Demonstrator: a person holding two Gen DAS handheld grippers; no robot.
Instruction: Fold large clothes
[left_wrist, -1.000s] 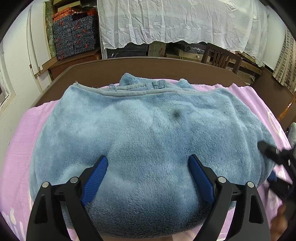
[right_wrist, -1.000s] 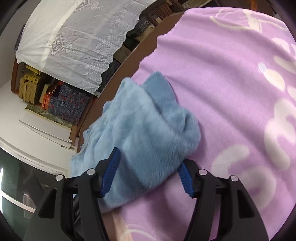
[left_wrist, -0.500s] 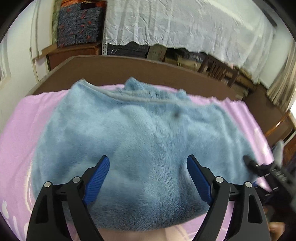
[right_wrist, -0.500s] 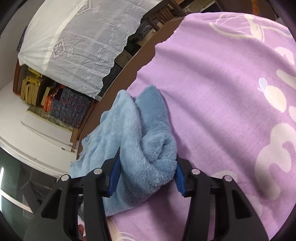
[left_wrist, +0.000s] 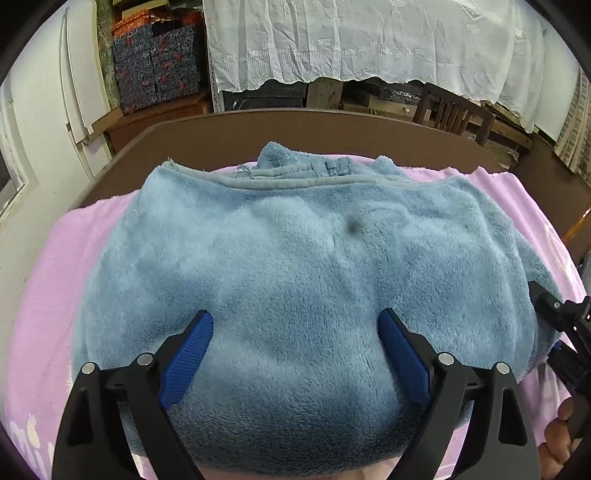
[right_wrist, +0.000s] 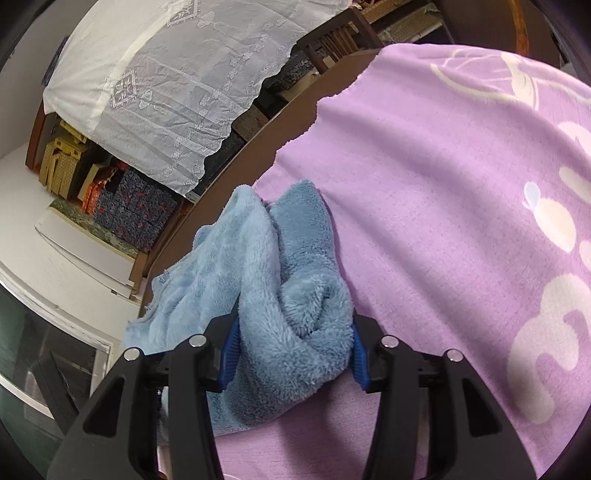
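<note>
A large light-blue fleece garment (left_wrist: 295, 240) lies spread on a purple blanket (left_wrist: 48, 277), its grey-trimmed edge at the far side. My left gripper (left_wrist: 295, 317) stands wide over the garment's near part. Its jaws are opening, and the fleece bulges up between the blue pads without being pinched. My right gripper (right_wrist: 294, 325) is shut on a bunched fold of the fleece garment (right_wrist: 229, 258) at its right end, both pads pressed into the pile. In the left wrist view the right gripper (left_wrist: 554, 314) shows at the right edge.
The purple blanket (right_wrist: 443, 221) with pale patterns covers a brown table (left_wrist: 295, 129). Behind it are a wooden chair (left_wrist: 450, 110), a white lace cloth (left_wrist: 369, 37) and stacked patterned boxes (left_wrist: 155, 62). A hand (left_wrist: 557, 435) shows at the lower right.
The right gripper's jaws narrowed and closed on the fleece, bunching it into a thick fold. The left gripper swayed slightly and came back, still wide over the garment.
</note>
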